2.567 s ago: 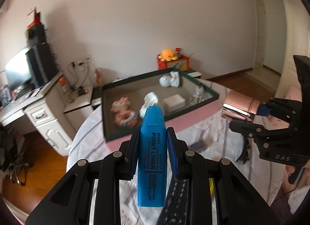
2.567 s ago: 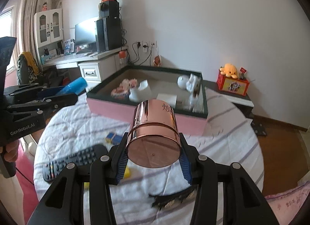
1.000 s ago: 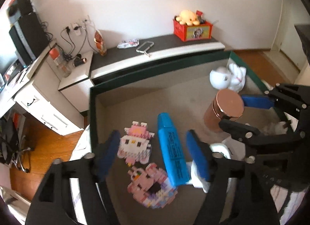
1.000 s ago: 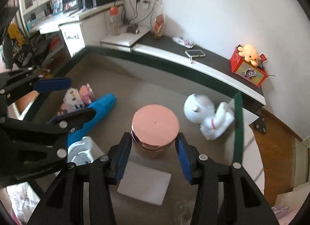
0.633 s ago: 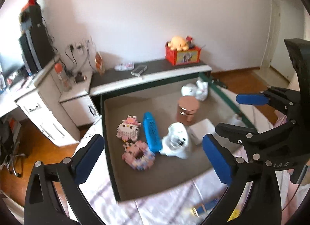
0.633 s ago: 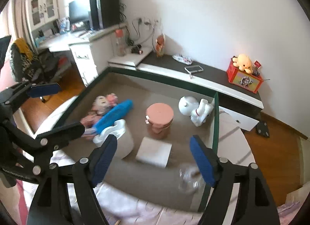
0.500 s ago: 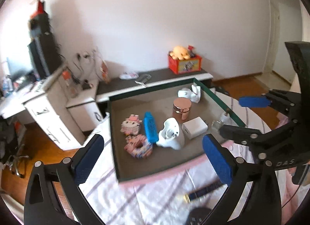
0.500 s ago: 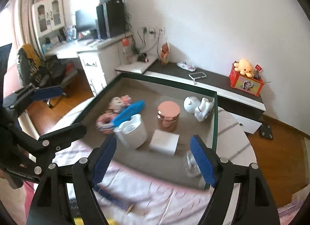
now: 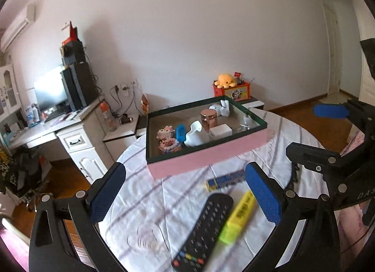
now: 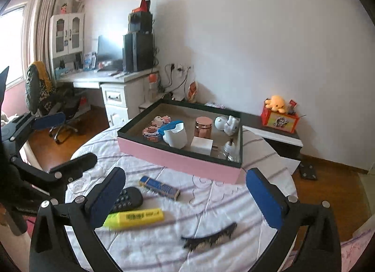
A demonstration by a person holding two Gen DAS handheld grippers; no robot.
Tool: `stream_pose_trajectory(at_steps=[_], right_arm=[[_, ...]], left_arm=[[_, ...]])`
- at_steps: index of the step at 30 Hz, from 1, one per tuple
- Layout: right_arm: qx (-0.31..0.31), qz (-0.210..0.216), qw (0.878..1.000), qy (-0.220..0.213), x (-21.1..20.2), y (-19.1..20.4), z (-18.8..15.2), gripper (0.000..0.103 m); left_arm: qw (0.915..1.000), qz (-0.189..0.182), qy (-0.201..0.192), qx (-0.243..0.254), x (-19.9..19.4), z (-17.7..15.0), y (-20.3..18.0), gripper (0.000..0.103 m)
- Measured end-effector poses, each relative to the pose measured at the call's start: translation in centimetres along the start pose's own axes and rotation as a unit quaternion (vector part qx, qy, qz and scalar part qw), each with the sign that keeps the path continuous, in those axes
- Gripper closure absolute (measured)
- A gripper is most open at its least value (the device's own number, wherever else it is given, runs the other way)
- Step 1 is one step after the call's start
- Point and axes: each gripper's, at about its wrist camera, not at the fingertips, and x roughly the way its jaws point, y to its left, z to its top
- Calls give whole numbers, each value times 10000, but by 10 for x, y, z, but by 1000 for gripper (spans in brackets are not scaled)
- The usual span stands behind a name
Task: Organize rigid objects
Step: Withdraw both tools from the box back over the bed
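Observation:
The pink box [image 9: 211, 157] with a dark green rim [image 10: 178, 157] stands at the far side of the round table. In it lie the blue highlighter [image 9: 180, 132], the copper tin [image 9: 208, 117] [image 10: 203, 126], a white cup [image 10: 175, 135], block toys and white figurines. On the cloth in front lie a black remote [image 9: 206, 227], a yellow highlighter [image 9: 239, 215] [image 10: 134, 218], a blue bar [image 10: 159, 187] and a black comb-like piece [image 10: 208, 236]. My left gripper [image 9: 185, 197] is open and empty above the remote. My right gripper [image 10: 185, 197] is open and empty above the cloth.
A white desk with monitor and speakers [image 10: 131, 61] stands to the left, with an office chair [image 10: 46, 98] beside it. A low bench with a red toy box [image 10: 280, 117] runs along the wall behind the table. Wooden floor surrounds the table.
Both grippers have let go of the blue highlighter and copper tin in the box, opened wide and pulled back and up over the near side of the table.

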Motion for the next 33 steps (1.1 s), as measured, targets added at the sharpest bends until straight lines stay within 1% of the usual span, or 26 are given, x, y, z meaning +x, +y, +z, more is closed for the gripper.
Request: stream_pose_trajectory(at_steps=[3, 6, 10, 14, 17, 24, 29, 33], right_arm=[[81, -195, 9997, -146, -19, 4, -17, 0], [244, -341, 9987, -294, -35, 6, -34, 0], [467, -571, 9967, -332, -46, 5, -55, 0], [660, -613, 9956, -272, -49, 2, -70, 0], [754, -586, 9951, -243, -48, 1, -78, 0], [816, -743, 9938, -128, -40, -5, -88, 0], [1038, -829, 9909, 194, -22, -19, -102, 0], [1223, -834, 9880, 438, -6, -27, -111, 0]], left_arm=[[9997, 172, -134, -79, -18, -13, -9, 0], [9985, 358, -278, -322, -29, -27, -17, 0], [9983, 322, -119, -471, -28, -42, -27, 0], [9986, 212, -23, -481, -26, -52, -34, 0], [9986, 246, 34, -465, -23, -55, -36, 0], [9984, 195, 258, -474, -11, -66, -39, 0], [9981, 196, 461, -361, 0, -78, -43, 0], [9971, 263, 612, -375, 8, -85, -40, 0]])
